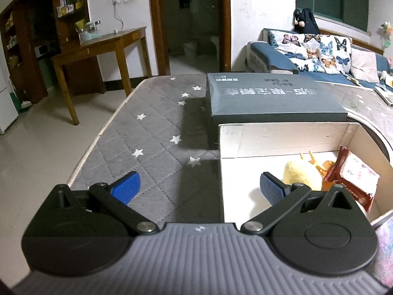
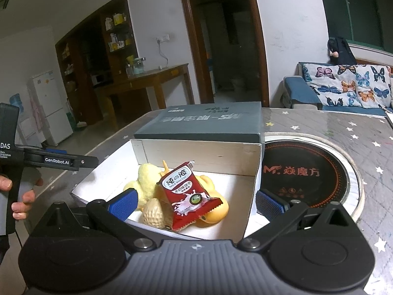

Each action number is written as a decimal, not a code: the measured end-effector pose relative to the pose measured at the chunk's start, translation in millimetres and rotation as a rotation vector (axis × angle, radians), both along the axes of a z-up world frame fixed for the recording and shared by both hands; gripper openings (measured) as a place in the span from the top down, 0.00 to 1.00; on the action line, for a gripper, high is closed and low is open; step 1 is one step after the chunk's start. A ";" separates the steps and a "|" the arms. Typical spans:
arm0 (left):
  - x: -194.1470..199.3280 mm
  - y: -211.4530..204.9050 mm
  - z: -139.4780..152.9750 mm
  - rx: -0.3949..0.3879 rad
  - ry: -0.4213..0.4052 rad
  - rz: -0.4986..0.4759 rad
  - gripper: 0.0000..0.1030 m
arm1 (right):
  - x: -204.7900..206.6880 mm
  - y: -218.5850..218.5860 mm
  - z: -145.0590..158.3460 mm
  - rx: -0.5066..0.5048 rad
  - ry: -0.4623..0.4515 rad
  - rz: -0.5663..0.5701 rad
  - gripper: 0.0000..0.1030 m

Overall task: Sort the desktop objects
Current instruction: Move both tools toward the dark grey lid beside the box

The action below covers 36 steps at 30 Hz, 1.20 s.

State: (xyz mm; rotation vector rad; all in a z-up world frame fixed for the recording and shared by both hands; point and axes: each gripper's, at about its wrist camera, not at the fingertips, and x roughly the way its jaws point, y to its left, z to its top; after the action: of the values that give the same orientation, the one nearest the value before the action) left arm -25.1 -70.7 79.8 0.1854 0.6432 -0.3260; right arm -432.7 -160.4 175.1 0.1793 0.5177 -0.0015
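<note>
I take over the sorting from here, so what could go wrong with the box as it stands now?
The biscuit packet leans loosely on the toys, so reaching in could tip it. The white box looks light; the open right tongs sit close over its near edge and might shove it against the dark box or onto the cooktop. The left tongs straddle its left wall and could catch it.

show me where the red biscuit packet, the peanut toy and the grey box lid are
red biscuit packet (image 2: 187,191): right wrist view, middle of its printed front.
peanut toy (image 2: 153,212): right wrist view, its ribbed shell.
grey box lid (image 1: 267,95): left wrist view, its printed top face.
</note>
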 end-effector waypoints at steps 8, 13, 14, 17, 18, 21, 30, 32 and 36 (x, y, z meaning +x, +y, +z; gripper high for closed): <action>3.3 -13.3 0.8 0.011 0.005 -0.014 0.00 | 0.0 -1.5 1.1 0.003 0.004 -0.004 0.00; 6.6 -19.4 0.0 0.019 0.013 -0.030 0.00 | 3.7 -2.6 1.6 0.003 0.012 -0.008 0.00; 6.9 -21.0 -0.2 0.023 0.015 -0.033 0.00 | 4.9 -2.6 2.1 0.003 0.012 -0.008 0.00; 10.0 -24.8 -1.0 0.032 0.022 -0.033 0.00 | 8.2 -3.2 3.2 0.002 0.013 -0.009 0.00; 11.0 -25.6 -0.9 0.032 0.024 -0.034 0.00 | 9.2 -3.3 3.3 0.003 0.014 -0.010 0.00; 13.0 -28.5 -0.2 0.033 0.026 -0.037 0.00 | 12.0 -3.8 3.7 0.006 0.018 -0.010 0.00; 18.1 -37.1 1.2 0.049 0.022 -0.047 0.00 | 25.6 -5.4 9.1 -0.001 0.018 -0.009 0.00; 20.2 -39.3 1.5 0.052 0.024 -0.046 0.00 | 28.7 -5.7 10.4 -0.003 0.018 -0.009 0.00; 26.9 -42.1 5.0 0.050 0.030 -0.047 0.00 | 35.0 -6.5 13.0 -0.006 0.017 -0.009 0.00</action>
State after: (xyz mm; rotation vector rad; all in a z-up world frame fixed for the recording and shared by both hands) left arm 1.8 -112.8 84.8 0.2438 0.6776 -0.3585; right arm -397.7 -167.0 188.1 0.1757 0.5340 -0.0136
